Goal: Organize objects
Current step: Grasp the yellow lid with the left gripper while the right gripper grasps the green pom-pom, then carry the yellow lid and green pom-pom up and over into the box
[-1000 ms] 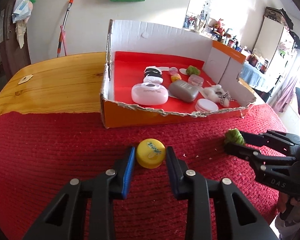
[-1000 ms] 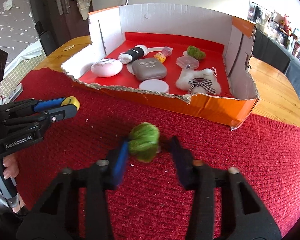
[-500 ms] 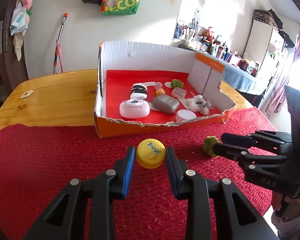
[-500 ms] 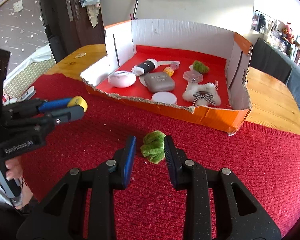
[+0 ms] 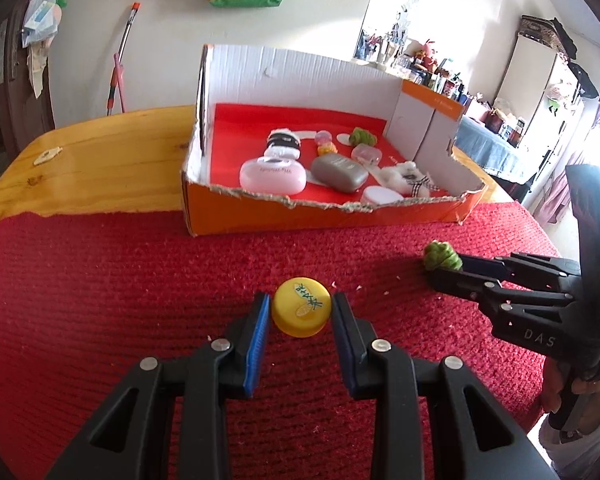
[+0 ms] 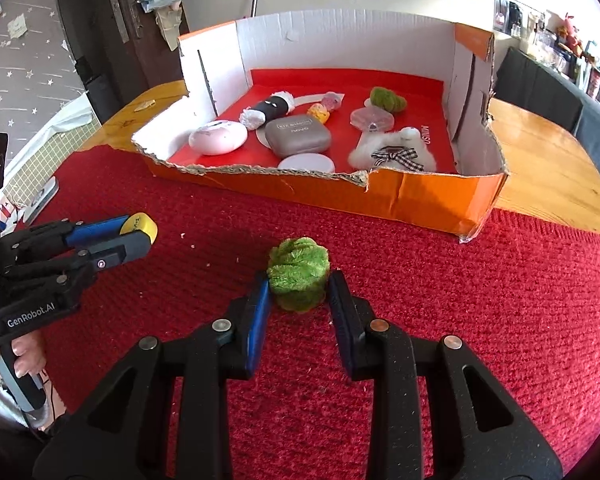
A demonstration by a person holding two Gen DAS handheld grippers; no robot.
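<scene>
both my fingers were clamped: left gripper (image 5: 301,314) on the yellow cap (image 5: 302,311), right gripper (image 6: 299,294) on the green pom-pom (image 6: 298,273); orange box (image 6: 400,196) sat straight ahead, upper middle of frame.

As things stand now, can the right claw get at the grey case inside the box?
Probably not yet. The right claw is shut on the green pompom, so it has no free grip. The way itself looks free: the box's torn front wall is low, and the grey case lies uncovered.
</scene>
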